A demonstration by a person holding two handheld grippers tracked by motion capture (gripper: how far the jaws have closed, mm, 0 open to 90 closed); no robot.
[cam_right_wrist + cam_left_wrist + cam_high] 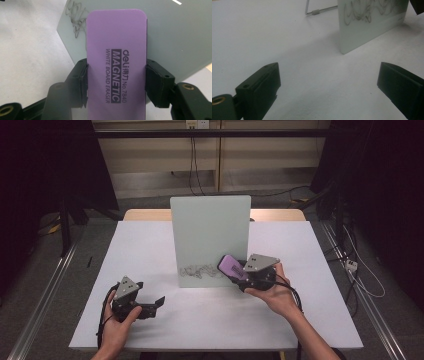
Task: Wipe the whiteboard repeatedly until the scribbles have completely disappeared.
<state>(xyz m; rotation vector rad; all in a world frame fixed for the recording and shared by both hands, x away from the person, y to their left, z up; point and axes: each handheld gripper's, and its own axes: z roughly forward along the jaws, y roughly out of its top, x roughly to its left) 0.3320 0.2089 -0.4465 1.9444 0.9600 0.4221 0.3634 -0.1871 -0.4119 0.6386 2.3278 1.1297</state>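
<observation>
The eraser, a purple slab with rounded corners, is gripped across its width by the right gripper; its lower end is cut off at the bottom edge of the right gripper view, and its felt side cannot be seen. On its face, dark print running along its length reads "deli", "MAGNETIC", "WHITE BOARD ERASER" and "No. 7840". The black fingers are seen pressed against its two long edges. In the high view the eraser is held above the counter, at the lower right corner of the whiteboard, with its long axis slanted up and to the left, away from the right gripper and toward the board; whether it touches the board cannot be told.

The left gripper is held low over the counter at the near left, well apart from the eraser, and its fingers stand wide apart with nothing between them; in the left gripper view the right-hand one is cut off by the frame.

Farther off, the whiteboard is stood upright on the counter, propped on a wire stand that is partly hidden behind it. Black scribbles are drawn along its lower part; what they depict cannot be made out. In the left gripper view the top of the whiteboard is cut off.
</observation>
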